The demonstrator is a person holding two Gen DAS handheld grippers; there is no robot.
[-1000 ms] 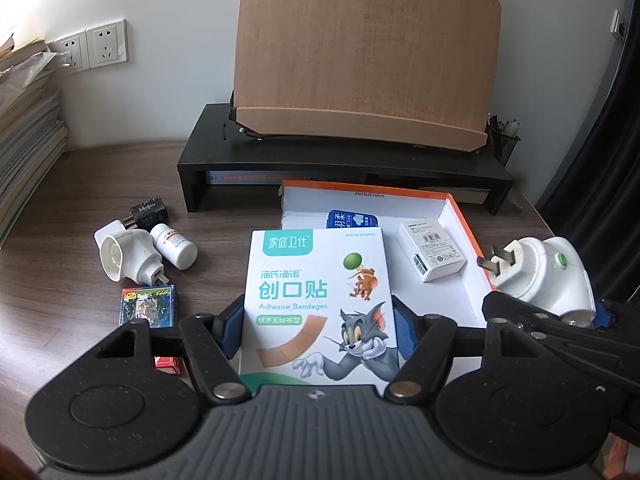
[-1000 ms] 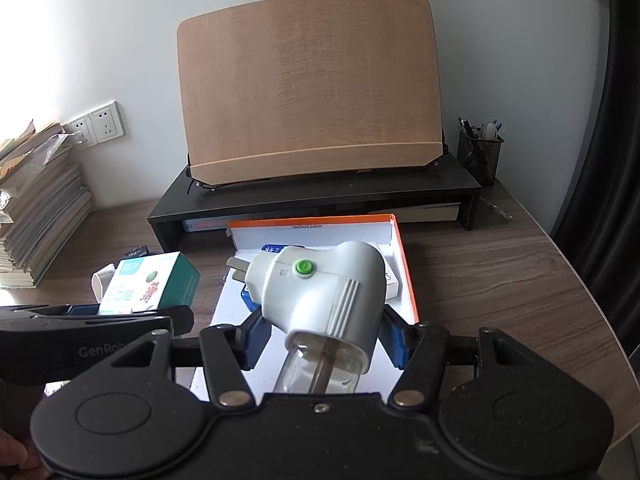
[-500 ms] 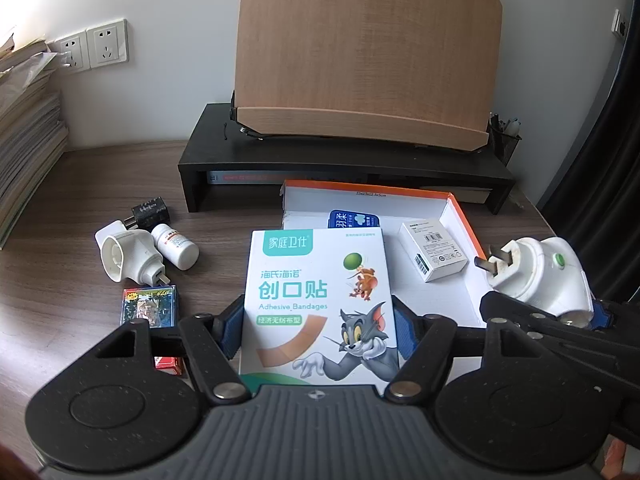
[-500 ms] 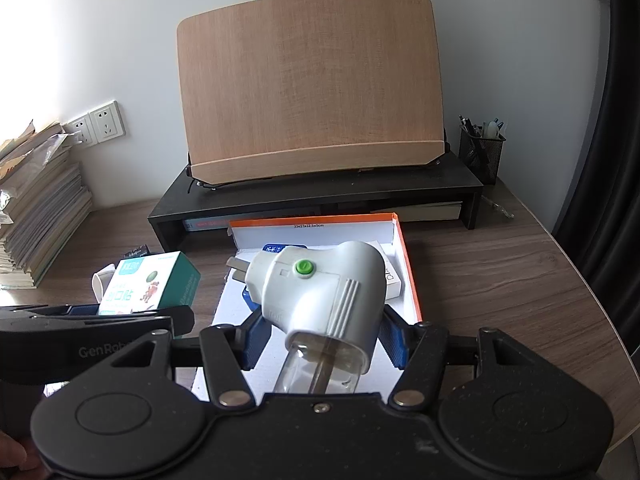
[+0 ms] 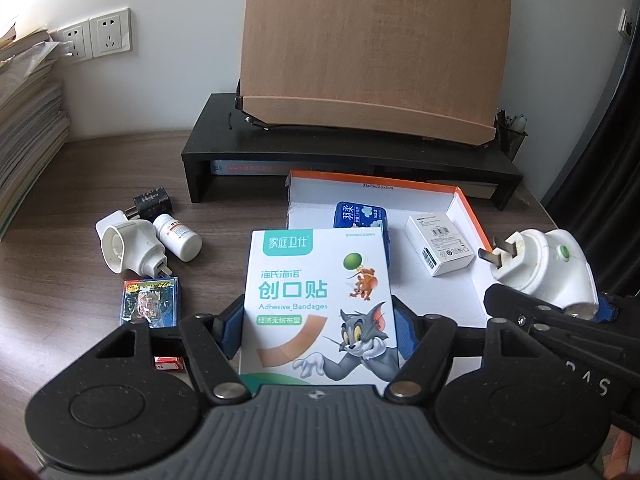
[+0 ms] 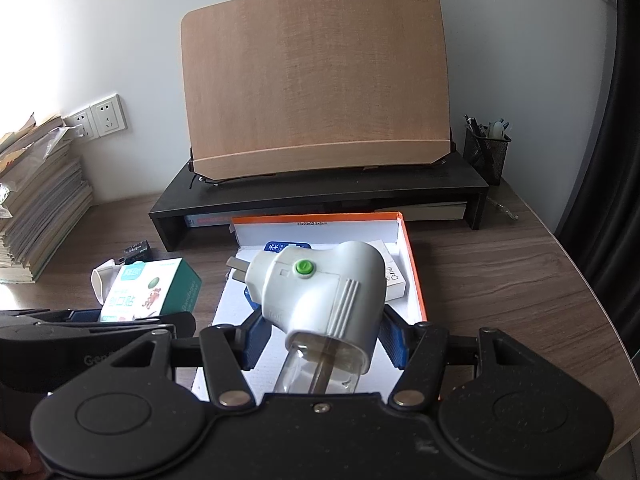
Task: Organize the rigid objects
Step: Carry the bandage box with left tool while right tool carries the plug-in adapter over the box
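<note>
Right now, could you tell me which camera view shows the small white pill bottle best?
The left wrist view: the pill bottle lies on its side in plain sight, beside a white plug-in device. In the right wrist view I cannot find it; the bandage box covers that area.

The bandage box (image 5: 320,304) hides most of the blue pack (image 5: 362,216), the left gripper (image 5: 320,330) covers most of a red box (image 5: 168,362), and the paper stack (image 5: 24,128) runs off-frame.
</note>
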